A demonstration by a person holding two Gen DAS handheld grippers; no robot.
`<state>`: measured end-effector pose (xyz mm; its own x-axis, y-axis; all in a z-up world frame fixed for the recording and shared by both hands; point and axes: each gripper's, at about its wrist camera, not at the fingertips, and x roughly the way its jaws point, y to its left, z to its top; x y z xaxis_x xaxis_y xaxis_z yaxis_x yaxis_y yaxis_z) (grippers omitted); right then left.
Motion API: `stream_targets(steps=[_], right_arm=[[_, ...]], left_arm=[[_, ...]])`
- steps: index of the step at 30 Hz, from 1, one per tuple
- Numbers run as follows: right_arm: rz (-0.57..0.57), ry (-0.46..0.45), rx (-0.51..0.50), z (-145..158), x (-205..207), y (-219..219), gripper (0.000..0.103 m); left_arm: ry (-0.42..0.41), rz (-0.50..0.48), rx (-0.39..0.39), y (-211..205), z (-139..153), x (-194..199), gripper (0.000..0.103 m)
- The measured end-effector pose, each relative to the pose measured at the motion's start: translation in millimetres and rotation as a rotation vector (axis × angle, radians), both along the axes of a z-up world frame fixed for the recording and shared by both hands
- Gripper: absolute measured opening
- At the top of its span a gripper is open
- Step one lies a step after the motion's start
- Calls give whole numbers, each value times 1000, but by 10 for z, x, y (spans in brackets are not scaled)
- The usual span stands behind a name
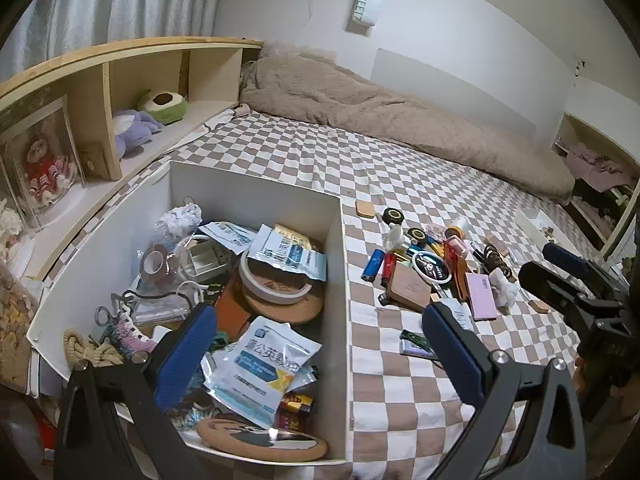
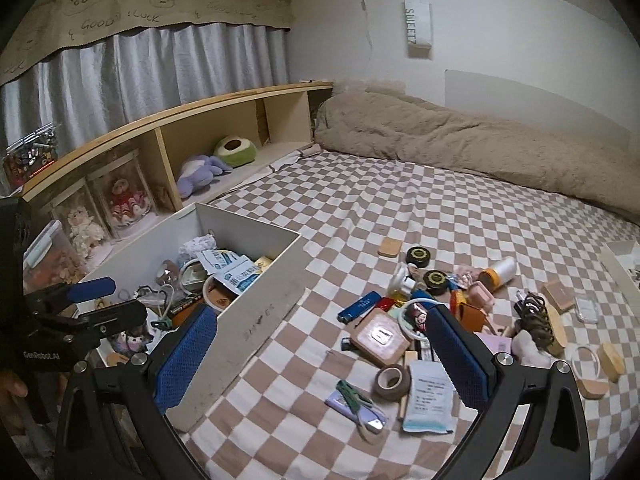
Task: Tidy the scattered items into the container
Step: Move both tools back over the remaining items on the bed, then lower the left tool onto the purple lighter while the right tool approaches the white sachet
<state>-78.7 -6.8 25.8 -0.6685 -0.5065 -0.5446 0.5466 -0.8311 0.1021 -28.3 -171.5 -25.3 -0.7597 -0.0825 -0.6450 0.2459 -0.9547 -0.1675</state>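
A white box [image 1: 256, 196] [image 2: 256, 308] stands on the checkered bed, holding sachets, tape rolls, coasters and cords. To its right lies a scattered pile: a blue lighter [image 2: 358, 306] [image 1: 373, 266], a brown square compact [image 2: 380, 336] [image 1: 408, 290], a brown tape roll [image 2: 393, 382], a white sachet [image 2: 428, 404], a purple packet with a green clip [image 2: 354, 402] [image 1: 416, 344], and black round lids [image 2: 418, 256]. My left gripper [image 1: 320, 352] hangs open over the box's right wall, holding nothing. My right gripper [image 2: 320, 356] is open and empty, low over the sheet between box and pile.
A wooden headboard shelf [image 2: 168, 128] with plush toys and doll cases runs along the left. A beige duvet [image 2: 480, 148] lies bunched along the far wall. A small white tray [image 2: 620, 264] sits at the right edge. Bare checkered sheet [image 2: 400, 200] spreads beyond the pile.
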Motion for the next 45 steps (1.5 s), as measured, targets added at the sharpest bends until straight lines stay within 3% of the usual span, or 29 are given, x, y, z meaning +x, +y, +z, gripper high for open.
stream_targets(steps=[15, 28, 39, 45], right_arm=[[-53, 2, -11, -41, 7, 362, 103], [-193, 36, -32, 10, -82, 1019, 103], [-292, -10, 15, -348, -239, 1426, 103], [-306, -77, 27, -670, -348, 1529, 103]], left_arm=[[-9, -57, -23, 341, 18, -180, 103], [33, -131, -11, 688, 48, -466, 103], [-39, -210, 24, 993, -330, -795, 103], [-119, -236, -8, 1190, -634, -941, 103]])
